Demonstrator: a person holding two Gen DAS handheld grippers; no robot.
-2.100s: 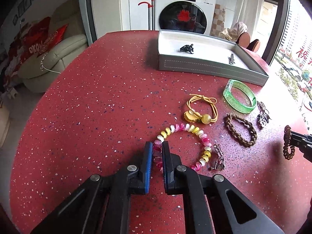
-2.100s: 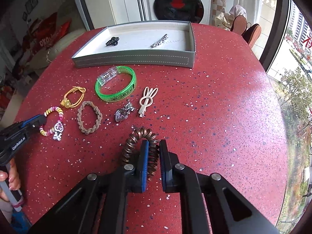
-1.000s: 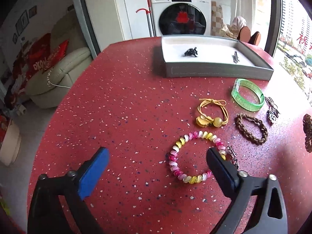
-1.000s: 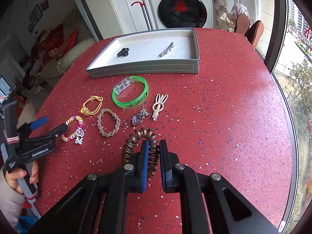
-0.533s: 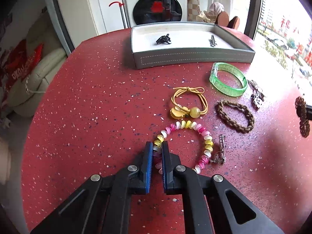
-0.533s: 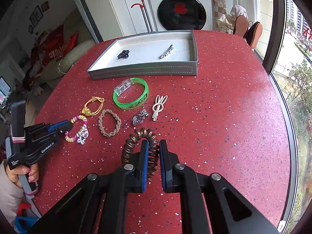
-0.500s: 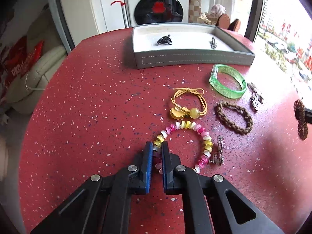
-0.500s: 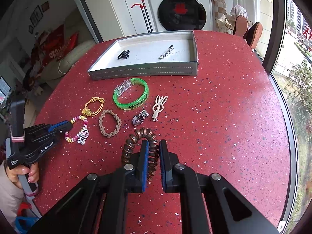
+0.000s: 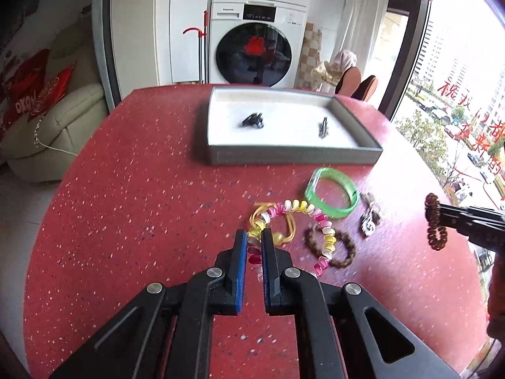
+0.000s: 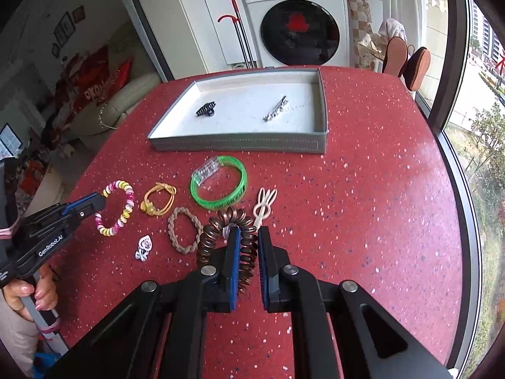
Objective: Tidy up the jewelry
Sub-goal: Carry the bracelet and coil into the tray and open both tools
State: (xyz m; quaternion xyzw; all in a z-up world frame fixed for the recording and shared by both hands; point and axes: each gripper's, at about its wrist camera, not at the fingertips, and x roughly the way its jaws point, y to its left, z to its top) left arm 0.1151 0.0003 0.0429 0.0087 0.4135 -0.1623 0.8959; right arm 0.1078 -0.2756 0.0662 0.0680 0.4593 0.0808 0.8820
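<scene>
Right wrist view, items in descending size. Red speckled table [image 10: 363, 189]: rigid and flat, it carries everything you are sorting. Grey tray [image 10: 240, 145]: stiff-walled and shallow, it stands at the far side and already holds a black claw clip [image 10: 206, 109] and a silver barrette [image 10: 276, 108]. It is likely your drop-off point.

Green bangle [image 10: 221, 186]: a hard, glossy ring lying just in front of the tray. It probably slips under flat pads, so take it across the band, not at the clear clasp. Brown coil hair tie [image 10: 230, 240]: your right gripper [image 10: 247, 252] is clamped on one side of its loop. It is light and springy, and the free part stands up beyond the jaws. Expect it to bounce if you let go from high up.

Beaded bracelet [image 9: 293, 230]: your left gripper [image 9: 254, 252] is pinched together on a few beads, and the rest of the strand hangs off the table in the left wrist view. The beads look smooth and the cord elastic, so the loop may swing or slide. Keep the grip across the beads.

Braided brown band [image 10: 183, 229] and yellow cord tie [image 10: 159, 203]: soft and limp, you can take either anywhere along the loop. Cream hairpin [image 10: 264, 207] and silver charm [image 10: 143, 248]: small, flat and hard. Both lie close against the table, so edge grips are needed.
</scene>
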